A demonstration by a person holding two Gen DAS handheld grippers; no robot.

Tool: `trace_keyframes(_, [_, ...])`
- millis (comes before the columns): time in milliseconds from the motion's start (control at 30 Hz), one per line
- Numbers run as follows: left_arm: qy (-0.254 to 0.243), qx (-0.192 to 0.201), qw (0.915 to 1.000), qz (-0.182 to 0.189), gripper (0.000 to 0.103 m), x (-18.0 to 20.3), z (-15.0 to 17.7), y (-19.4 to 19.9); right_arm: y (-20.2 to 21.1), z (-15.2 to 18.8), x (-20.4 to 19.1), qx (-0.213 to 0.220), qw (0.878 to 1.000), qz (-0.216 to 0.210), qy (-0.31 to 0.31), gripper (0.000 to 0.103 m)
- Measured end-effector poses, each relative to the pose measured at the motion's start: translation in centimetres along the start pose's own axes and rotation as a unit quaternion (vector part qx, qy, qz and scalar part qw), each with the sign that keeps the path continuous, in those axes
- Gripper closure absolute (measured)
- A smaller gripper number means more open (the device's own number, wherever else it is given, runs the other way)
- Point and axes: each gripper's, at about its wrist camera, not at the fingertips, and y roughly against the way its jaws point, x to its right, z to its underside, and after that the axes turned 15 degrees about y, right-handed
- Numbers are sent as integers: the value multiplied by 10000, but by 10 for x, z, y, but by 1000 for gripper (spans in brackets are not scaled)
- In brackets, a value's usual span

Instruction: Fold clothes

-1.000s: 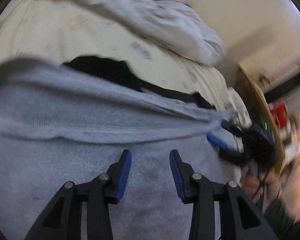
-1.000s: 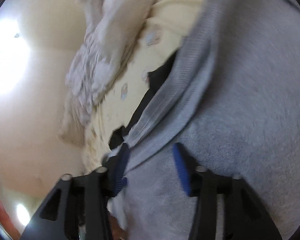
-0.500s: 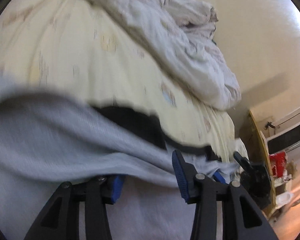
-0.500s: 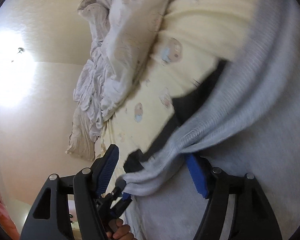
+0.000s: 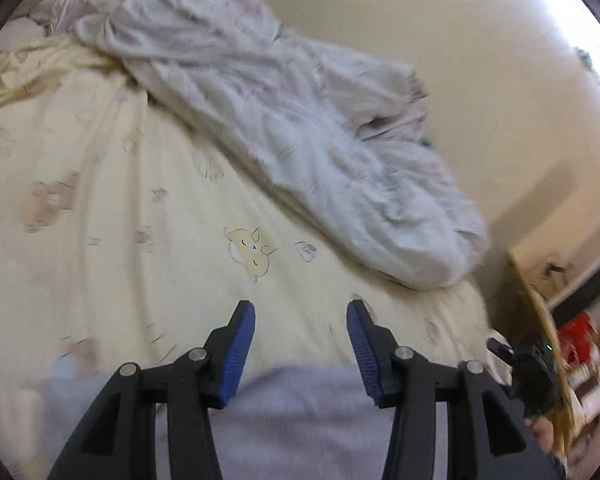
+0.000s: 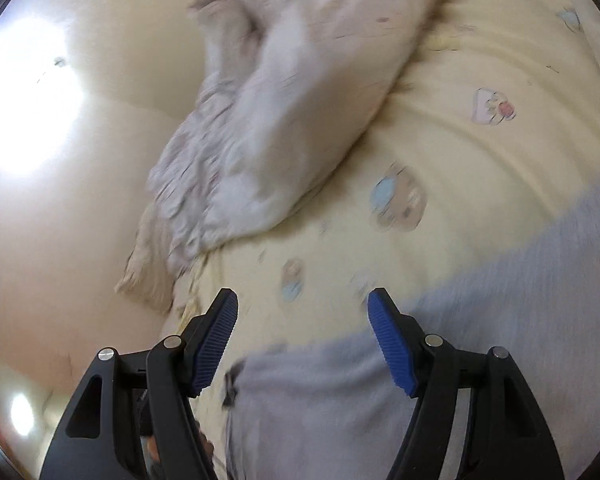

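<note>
A grey knit garment lies flat on the yellow patterned bedsheet, its edge just under my fingers. My left gripper is open and empty above that edge. In the right wrist view the same grey garment fills the lower right. My right gripper is open and empty over its edge. A bit of black cloth peeks out at the garment's left corner.
A crumpled white quilt lies heaped across the far side of the bed; it also shows in the right wrist view. A wooden board and cluttered shelves stand at the right. The other gripper shows at the right edge.
Both grippers let go of the grey garment's edge and opened. The garment now lies laid over, hiding most of the black cloth. Both cameras tilted up toward the bed.
</note>
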Motion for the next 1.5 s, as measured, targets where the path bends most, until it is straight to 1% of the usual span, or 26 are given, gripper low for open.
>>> trace_keyframes(67, [42,-70,10000,-56,55,-14,18,26,10,20,-13,-129,9996,-197,131,31])
trace_keyframes(133, [112,-294,9991,-270,55,-27,36,35,16,49,-18,-321,9986,-408,116,31])
trace_keyframes(200, [204,-567,9970,-491,55,-39,49,31,19,74,-19,-471,9975,-527,10,31])
trace_keyframes(267, [138,-685,9952,-691,55,-44,53,19,19,98,-16,-591,9964,-584,-158,31])
trace_keyframes(367, [-24,-694,9928,-973,55,-48,48,1,21,124,-9,-659,9953,-569,-415,31])
trace_keyframes(433, [144,-595,9919,-1109,55,-59,38,-5,23,133,-7,-698,9939,-611,-594,31])
trace_keyframes(500, [282,-463,9909,-1236,55,-69,26,-10,27,133,-9,-684,9942,-595,-574,31])
trace_keyframes(567, [206,-92,9913,-1300,55,-68,9,-5,35,130,-12,-647,9954,-546,-458,31])
trace_keyframes(600, [85,183,9914,-1297,55,-65,-3,0,39,128,-13,-628,9959,-521,-400,31])
trace_keyframes(633, [20,406,9909,-1286,55,-61,-12,4,43,126,-14,-608,9963,-500,-353,31])
trace_keyframes(700, [112,640,9912,-1157,55,-58,-27,13,51,126,-13,-548,9966,-493,-376,31])
trace_keyframes(800, [160,728,9932,-896,54,-51,-35,25,60,132,-11,-489,9965,-512,-451,31])
trace_keyframes(867, [17,535,9944,-915,52,-47,-22,25,63,139,-8,-477,9959,-548,-544,31])
trace_keyframes(967, [-214,-120,9961,-845,52,-41,6,11,64,148,-4,-462,9954,-537,-647,31])
trace_keyframes(1000, [-311,-428,9959,-728,52,-37,16,1,64,150,-3,-454,9955,-509,-659,31])
trace_keyframes(1033, [-430,-717,9944,-641,52,-32,27,-9,64,151,-1,-459,9956,-471,-662,31])
trace_keyframes(1067, [-610,-906,9918,-666,52,-27,39,-19,64,152,1,-482,9959,-419,-642,31])
trace_keyframes(1100, [-804,-930,9888,-848,52,-24,48,-27,65,152,3,-483,9963,-358,-616,31])
trace_keyframes(1133, [-928,-873,9846,-1196,52,-25,53,-35,70,146,6,-392,9973,-263,-564,31])
trace_keyframes(1167, [-856,-803,9810,-1547,52,-31,53,-43,76,141,9,-300,9981,-168,-511,31])
trace_keyframes(1200, [-740,-734,9786,-1775,52,-36,52,-48,82,135,12,-209,9987,-73,-459,31])
trace_keyframes(1267, [-347,-639,9845,-1593,52,-37,48,-42,95,122,18,-15,9993,141,-341,31])
trace_keyframes(1333, [-394,-743,9875,-1332,52,-21,57,-34,113,98,27,159,9981,578,-131,31])
trace_keyframes(1367, [-508,-870,9888,-1097,52,-10,68,-29,117,86,34,140,9972,734,-68,31])
trace_keyframes(1433, [-709,-1137,9869,-895,52,7,99,-25,120,65,52,20,9950,991,-76,31])
trace_keyframes(1500, [-806,-1456,9823,-864,52,14,131,-27,116,48,73,-237,9919,1248,-85,32])
